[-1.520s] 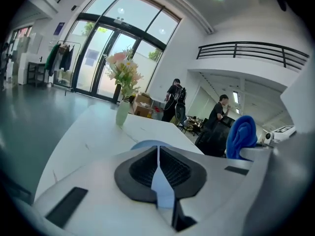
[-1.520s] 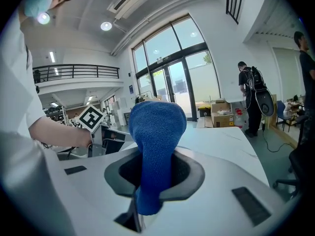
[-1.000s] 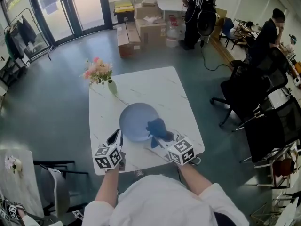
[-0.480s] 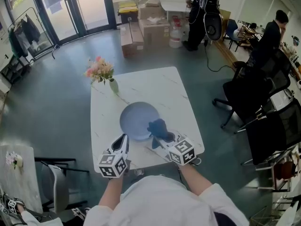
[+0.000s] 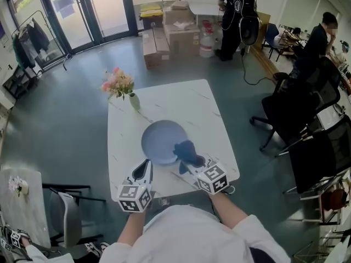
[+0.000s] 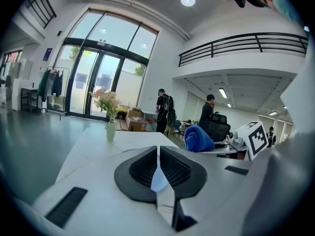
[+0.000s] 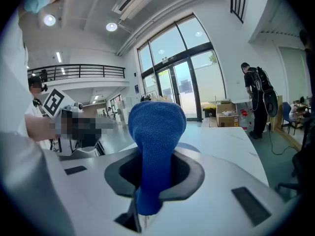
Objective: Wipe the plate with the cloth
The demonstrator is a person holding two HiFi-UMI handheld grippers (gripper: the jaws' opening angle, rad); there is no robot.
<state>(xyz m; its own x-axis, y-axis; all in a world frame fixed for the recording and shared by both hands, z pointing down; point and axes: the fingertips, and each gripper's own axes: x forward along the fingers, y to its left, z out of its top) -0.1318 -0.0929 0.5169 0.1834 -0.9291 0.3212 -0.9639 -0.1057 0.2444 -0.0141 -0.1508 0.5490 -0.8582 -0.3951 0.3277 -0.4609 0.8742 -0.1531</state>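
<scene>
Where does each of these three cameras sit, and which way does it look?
Head view: on the person's head, looking down at the table, plate, left gripper, right gripper and forearms.
Left gripper view: on the left gripper, looking along its shut jaws across the table toward the flower vase.
Right gripper view: on the right gripper, looking along jaws clamped on the cloth.
Shared: all three show the cloth.

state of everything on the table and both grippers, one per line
plate: flat on the table, nothing on it but the cloth at its near right edge
cloth: bunched up, clamped in the right gripper
right gripper: shut on the cloth
left gripper: shut, nothing between its jaws
vase: upright at the far left corner, holding flowers
</scene>
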